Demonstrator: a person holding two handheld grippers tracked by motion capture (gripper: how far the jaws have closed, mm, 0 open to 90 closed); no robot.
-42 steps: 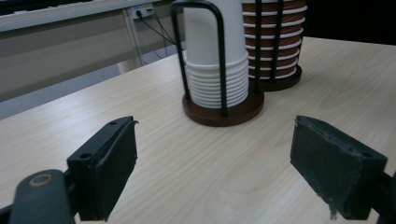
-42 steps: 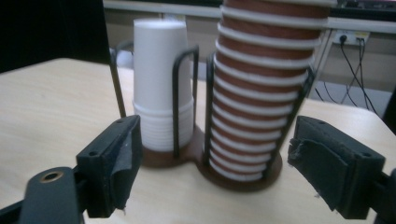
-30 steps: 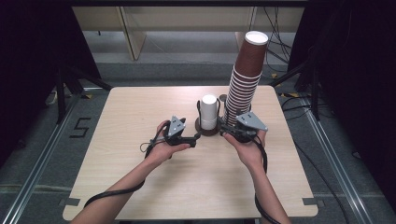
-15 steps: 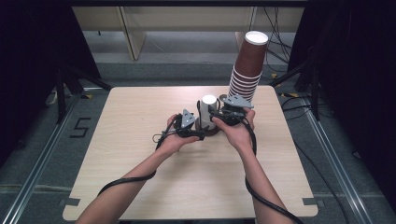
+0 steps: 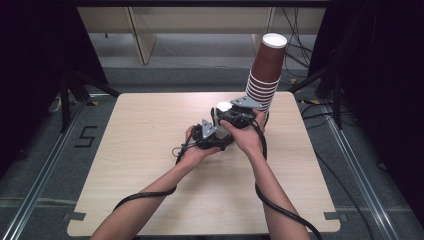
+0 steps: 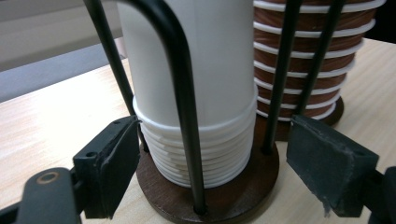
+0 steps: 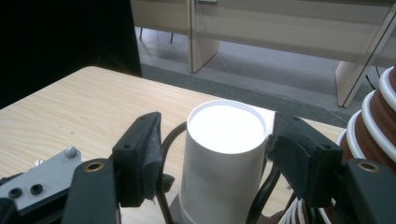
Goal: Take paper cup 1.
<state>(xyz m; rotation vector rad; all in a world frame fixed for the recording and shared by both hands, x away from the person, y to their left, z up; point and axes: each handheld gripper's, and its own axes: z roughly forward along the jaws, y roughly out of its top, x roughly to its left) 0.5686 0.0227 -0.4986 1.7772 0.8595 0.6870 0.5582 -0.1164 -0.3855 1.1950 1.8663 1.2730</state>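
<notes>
Your right gripper [image 7: 212, 154] is clamped on the top white cup [image 7: 224, 158] of the stack in its wire holder [image 6: 205, 186], while your left gripper [image 6: 212, 168], jaws apart and just closing, straddles that stack's base, beside the brown cup tower [image 5: 265, 75] near the table's [image 5: 125, 175] far right corner.

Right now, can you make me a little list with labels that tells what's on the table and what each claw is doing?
table: light wood table
white cups: upside-down stack of white cups in a wire holder on a round brown base
brown cups: taller stack of brown cups just behind
right claw: right claw shut on the top white cup of the stack
left claw: left claw down low, jaws either side of the holder, pads not touching, just been closing
</notes>
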